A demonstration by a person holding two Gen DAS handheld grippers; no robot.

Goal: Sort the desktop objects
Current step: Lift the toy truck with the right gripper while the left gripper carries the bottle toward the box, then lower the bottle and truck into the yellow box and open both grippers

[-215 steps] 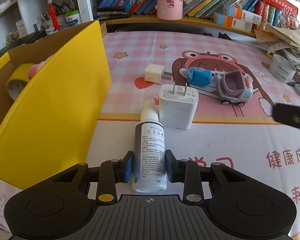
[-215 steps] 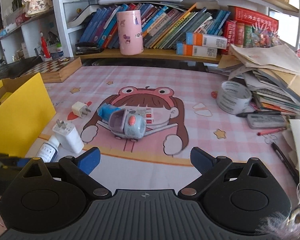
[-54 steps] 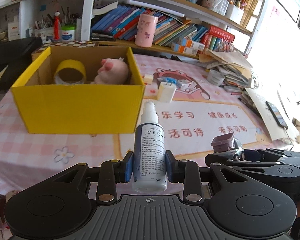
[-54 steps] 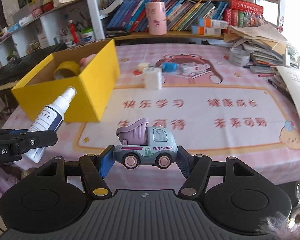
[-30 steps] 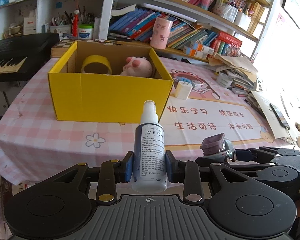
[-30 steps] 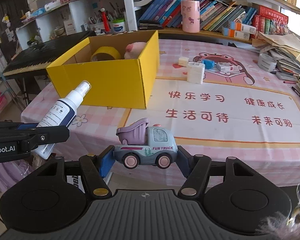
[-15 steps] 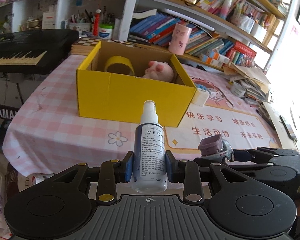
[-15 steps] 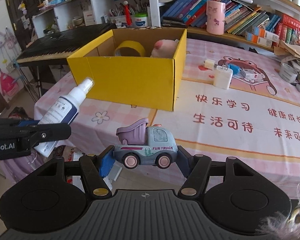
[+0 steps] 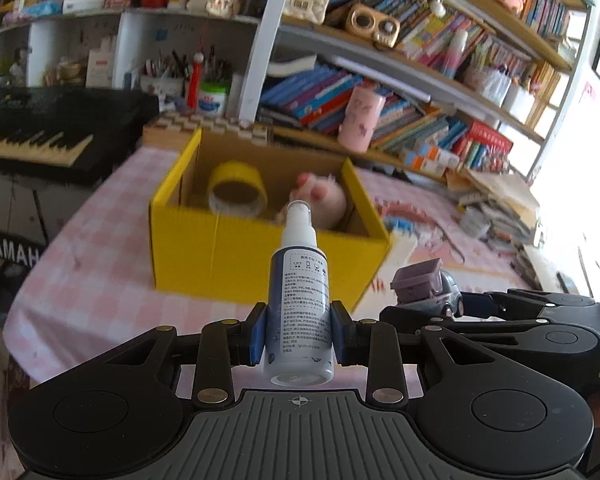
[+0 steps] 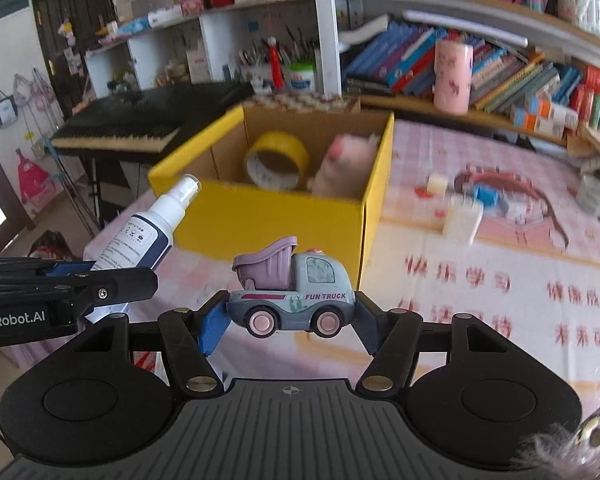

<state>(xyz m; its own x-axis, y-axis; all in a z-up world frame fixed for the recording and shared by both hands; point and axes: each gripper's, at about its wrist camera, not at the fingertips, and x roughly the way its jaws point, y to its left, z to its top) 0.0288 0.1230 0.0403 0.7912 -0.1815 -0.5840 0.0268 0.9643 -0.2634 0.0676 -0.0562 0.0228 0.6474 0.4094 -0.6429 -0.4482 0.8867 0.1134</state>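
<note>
Both fisheye cameras are sitting just behind their own fingers point(image 9: 258, 332), looking forward and downward from off the tabletop's point(image 9: 80, 276) near edge. Both are taking in the yellow box point(image 10: 272, 216), bookshelves point(image 10: 480, 64) and keyboard point(image 9: 32, 140), the left view from further left.

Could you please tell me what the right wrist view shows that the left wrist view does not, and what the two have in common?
Only the right wrist view shows the white chargers lying on the pink mat and the toy truck's side with its FUN TRUCK lettering, gripped in the right claw. Only the left wrist view shows the spray bottle's printed back label, clamped in the left claw. Both show the yellow box holding the tape roll and pink plush, plus the keyboard and the bookshelf's pink cup.
</note>
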